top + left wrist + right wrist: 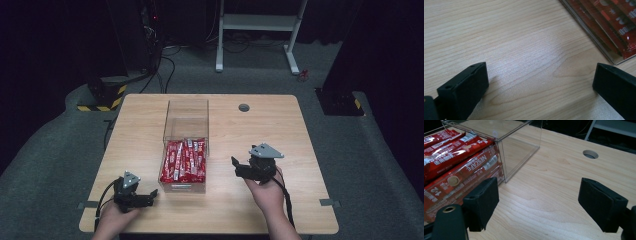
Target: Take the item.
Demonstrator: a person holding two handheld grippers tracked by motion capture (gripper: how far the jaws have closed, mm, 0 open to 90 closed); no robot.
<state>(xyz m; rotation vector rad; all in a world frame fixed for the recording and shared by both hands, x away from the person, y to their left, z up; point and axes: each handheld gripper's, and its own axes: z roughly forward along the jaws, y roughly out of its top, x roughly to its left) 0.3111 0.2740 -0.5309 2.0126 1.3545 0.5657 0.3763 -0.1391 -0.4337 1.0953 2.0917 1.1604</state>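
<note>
A clear plastic box [186, 116] stands on the wooden table [270, 130], its near half packed with red coffee sachets [184, 160]. My left gripper [150, 198] rests low at the table's front left, just left of the box's near corner, open with bare wood between its jaws. In the left gripper view [540, 80] the box corner [616, 60] and sachets [616, 22] sit at the upper right. My right gripper [235, 166] is held to the right of the box, open and holding nothing. In the right gripper view [537, 205] the box wall [521, 147] and the sachets [456, 155] lie to the left.
A round cable hole [244, 107] sits in the table's far side, also seen from the right gripper [590, 154]. Beyond the table stand a white frame [257, 30] and dark equipment with cables [130, 45]. Grey carpet surrounds the table.
</note>
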